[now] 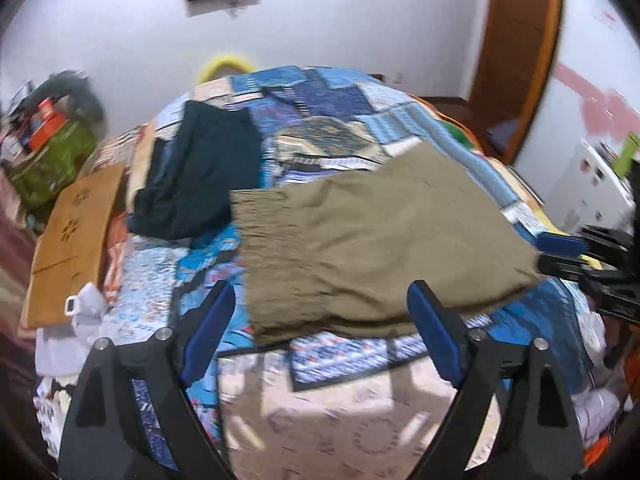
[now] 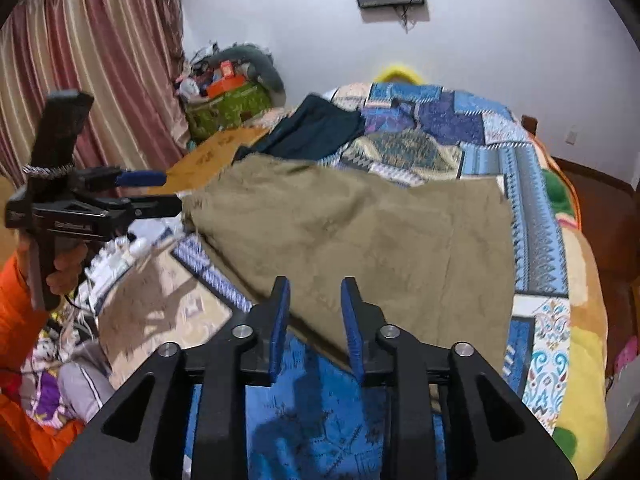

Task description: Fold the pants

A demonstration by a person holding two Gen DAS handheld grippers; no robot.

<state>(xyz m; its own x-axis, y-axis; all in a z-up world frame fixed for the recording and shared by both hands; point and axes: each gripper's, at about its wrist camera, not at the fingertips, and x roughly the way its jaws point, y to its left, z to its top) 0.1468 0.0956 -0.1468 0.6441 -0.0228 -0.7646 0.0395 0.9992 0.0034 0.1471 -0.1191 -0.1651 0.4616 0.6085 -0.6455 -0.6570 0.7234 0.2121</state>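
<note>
Olive-khaki pants (image 1: 380,248) lie folded flat on the patchwork bed cover (image 1: 320,120), elastic waistband to the left. They also show in the right wrist view (image 2: 360,232). My left gripper (image 1: 320,292) is open and empty, just short of the pants' near edge. It shows from the side in the right wrist view (image 2: 164,192), beside the waistband. My right gripper (image 2: 316,292) is partly open and empty above the near edge. It appears at the right in the left wrist view (image 1: 560,254), touching the pants' right corner.
Dark navy folded pants (image 1: 200,176) lie on the bed beyond the khaki ones. A brown cardboard sheet (image 1: 76,240) lies at the bed's left side. A cluttered green bag (image 2: 228,108) stands by the curtain (image 2: 80,80). A wooden door frame (image 1: 516,52) is far right.
</note>
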